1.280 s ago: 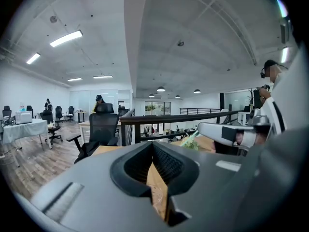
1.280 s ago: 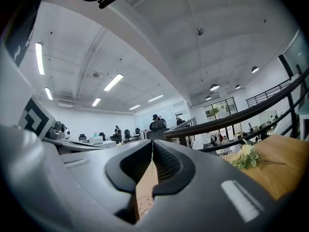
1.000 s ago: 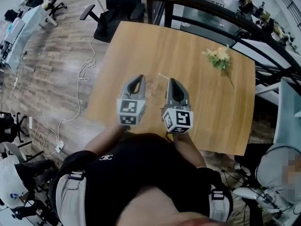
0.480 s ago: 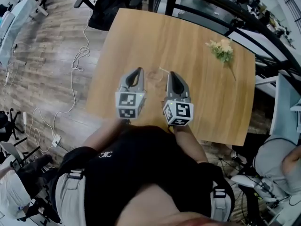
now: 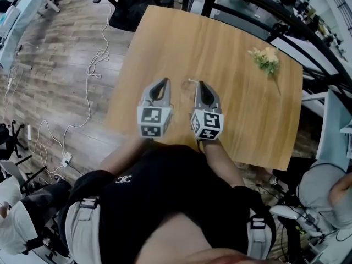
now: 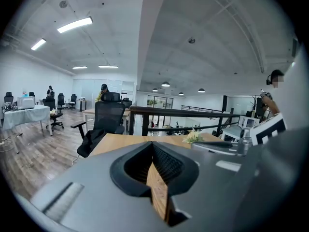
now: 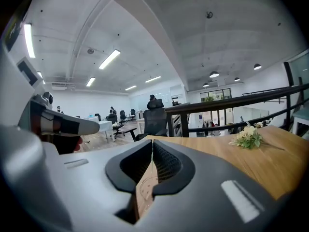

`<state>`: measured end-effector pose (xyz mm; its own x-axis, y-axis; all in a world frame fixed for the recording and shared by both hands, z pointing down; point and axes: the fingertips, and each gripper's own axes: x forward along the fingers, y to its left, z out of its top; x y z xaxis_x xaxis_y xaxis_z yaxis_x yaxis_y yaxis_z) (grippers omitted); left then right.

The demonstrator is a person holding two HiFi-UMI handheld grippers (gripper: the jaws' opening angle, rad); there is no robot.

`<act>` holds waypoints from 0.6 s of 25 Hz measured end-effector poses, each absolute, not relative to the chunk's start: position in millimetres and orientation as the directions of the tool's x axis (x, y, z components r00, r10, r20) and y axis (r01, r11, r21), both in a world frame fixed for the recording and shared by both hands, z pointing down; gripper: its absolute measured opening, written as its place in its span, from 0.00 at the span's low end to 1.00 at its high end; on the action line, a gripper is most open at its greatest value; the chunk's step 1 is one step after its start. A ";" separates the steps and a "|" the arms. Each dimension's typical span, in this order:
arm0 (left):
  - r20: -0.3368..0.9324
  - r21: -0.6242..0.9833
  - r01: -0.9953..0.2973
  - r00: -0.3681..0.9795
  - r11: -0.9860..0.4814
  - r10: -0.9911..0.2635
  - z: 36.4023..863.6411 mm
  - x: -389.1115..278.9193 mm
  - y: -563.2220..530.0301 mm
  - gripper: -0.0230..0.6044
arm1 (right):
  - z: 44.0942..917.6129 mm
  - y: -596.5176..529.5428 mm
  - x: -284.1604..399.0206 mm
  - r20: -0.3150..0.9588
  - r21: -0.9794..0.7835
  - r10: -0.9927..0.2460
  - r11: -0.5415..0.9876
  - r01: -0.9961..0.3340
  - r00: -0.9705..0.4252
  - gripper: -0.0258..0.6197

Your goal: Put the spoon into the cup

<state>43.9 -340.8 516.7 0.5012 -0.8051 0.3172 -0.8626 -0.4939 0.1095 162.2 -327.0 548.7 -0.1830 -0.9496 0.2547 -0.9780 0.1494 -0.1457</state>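
Nearest, at 6 o'clock in the head view: the person's dark top, with both forearms reaching out over the near edge of the table [image 5: 242, 109].

Left gripper [image 5: 161, 83]: its own view shows the jaw tips met, nothing between them, only bare wood in the gap below. Right gripper [image 5: 201, 84]: likewise closed on nothing. The two are held side by side, noses pointing to 12 o'clock.

Spoon [image 5: 191, 81]: a thin pale sliver on the wood, in the gap between the two noses.
- From the right gripper's tip it lies at about 10 o'clock, just beside it.
- From the left gripper's tip it lies at about 3 o'clock, a little farther off. I judge the right hand the nearer.
- What shows of its long axis runs roughly 10 to 4, the lower end passing under the right gripper's nose.
- It is too thin to tell bowl from handle, so which end to take is uncertain.

The cup is not clearly found in the head view. The right gripper view shows a faint ringed round shape [image 7: 143, 190] on the wood just below its jaws. It may be a clear cup, but I cannot tell.

Farther out, at 2 o'clock, a sprig of flowers [image 5: 267, 59] lies well apart from both grippers. Beyond the table's far edge are a dark railing [image 5: 247, 4] and an office chair [image 5: 137, 4].
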 end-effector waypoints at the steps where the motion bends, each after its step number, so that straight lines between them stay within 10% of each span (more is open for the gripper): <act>1: 0.318 0.108 -0.863 0.500 -0.494 -0.805 516.9 42.5 -340.1 0.06 | 551.8 -327.7 161.7 0.261 -0.147 -0.949 0.145 -0.978 -0.180 0.06; 15: 0.337 0.107 -0.873 0.482 -0.476 -0.808 523.5 30.6 -328.5 0.06 | 605.4 -333.7 157.2 0.345 -0.181 -0.925 0.103 -0.978 -0.161 0.06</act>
